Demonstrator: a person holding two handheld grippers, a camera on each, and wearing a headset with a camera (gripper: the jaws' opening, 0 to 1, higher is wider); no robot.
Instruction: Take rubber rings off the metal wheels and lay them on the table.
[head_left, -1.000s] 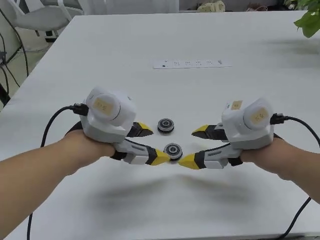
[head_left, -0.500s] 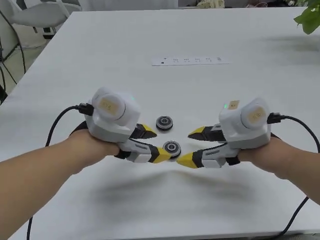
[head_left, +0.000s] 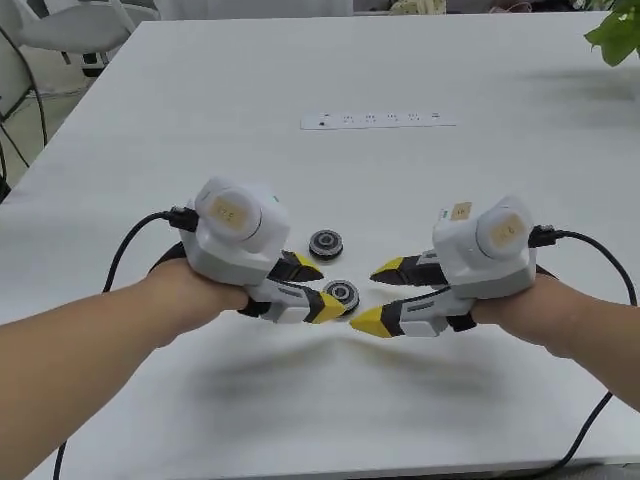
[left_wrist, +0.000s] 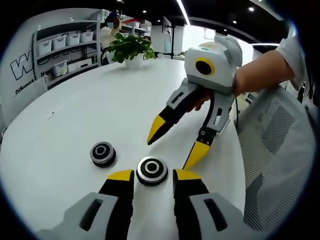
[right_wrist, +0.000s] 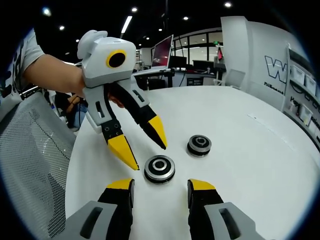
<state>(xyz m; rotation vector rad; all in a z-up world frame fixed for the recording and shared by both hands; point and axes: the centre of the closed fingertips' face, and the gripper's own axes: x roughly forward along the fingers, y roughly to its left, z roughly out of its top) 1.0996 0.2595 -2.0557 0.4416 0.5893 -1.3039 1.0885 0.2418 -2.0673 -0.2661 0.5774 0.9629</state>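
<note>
Two small metal wheels with black rubber rings lie on the white table (head_left: 470, 70). The near wheel (head_left: 341, 294) (left_wrist: 152, 170) (right_wrist: 159, 168) sits between both grippers' tips. My left gripper (head_left: 322, 290) (left_wrist: 152, 177) is open, and its yellow tips flank this wheel closely. My right gripper (head_left: 375, 295) (right_wrist: 161, 186) is open too, with its tips just short of the wheel from the opposite side. The far wheel (head_left: 325, 243) (left_wrist: 102, 153) (right_wrist: 199, 145) lies untouched a little beyond. Each gripper shows in the other's view: the right gripper (left_wrist: 172, 149), the left gripper (right_wrist: 146, 152).
A white power strip (head_left: 378, 120) lies farther back at the table's middle. A potted plant (head_left: 615, 35) stands at the far right corner and a chair (head_left: 70, 25) beyond the far left. Cables trail from both grippers toward the near table edge.
My left gripper has edged right and forward, so its tips now sit on both sides of the near wheel. The right gripper has crept slightly left. Both wheels lie where they were.
</note>
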